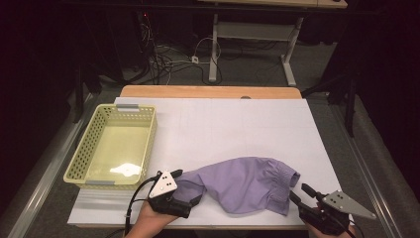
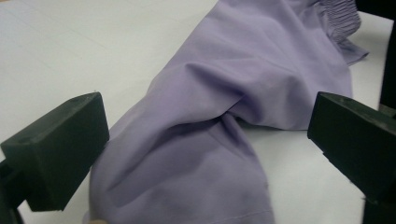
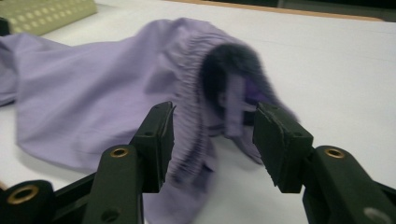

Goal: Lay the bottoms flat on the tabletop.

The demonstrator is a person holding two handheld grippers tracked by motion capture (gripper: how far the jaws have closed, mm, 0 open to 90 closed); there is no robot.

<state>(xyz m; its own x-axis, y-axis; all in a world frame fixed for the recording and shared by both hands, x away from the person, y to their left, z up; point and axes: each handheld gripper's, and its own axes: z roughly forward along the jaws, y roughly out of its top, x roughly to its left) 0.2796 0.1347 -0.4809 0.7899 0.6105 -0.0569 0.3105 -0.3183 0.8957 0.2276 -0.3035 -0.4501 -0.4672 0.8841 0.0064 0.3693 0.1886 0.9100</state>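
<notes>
Purple garment point(image 1: 242, 183) lies crumpled on counter point(image 1: 237, 124); left hand-held gripper point(image 2: 205, 140) spread wide over it, right hand-held gripper point(image 3: 212, 140) half spread, pinching nothing.

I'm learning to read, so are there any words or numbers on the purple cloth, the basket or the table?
None to read: the purple cloth is plain, the yellow basket has holes but no label, and the white table bears no print.

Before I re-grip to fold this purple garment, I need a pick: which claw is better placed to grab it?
Probably the left claw: its open jaws already straddle the purple garment. The right claw is open just off the elastic waistband.
</notes>
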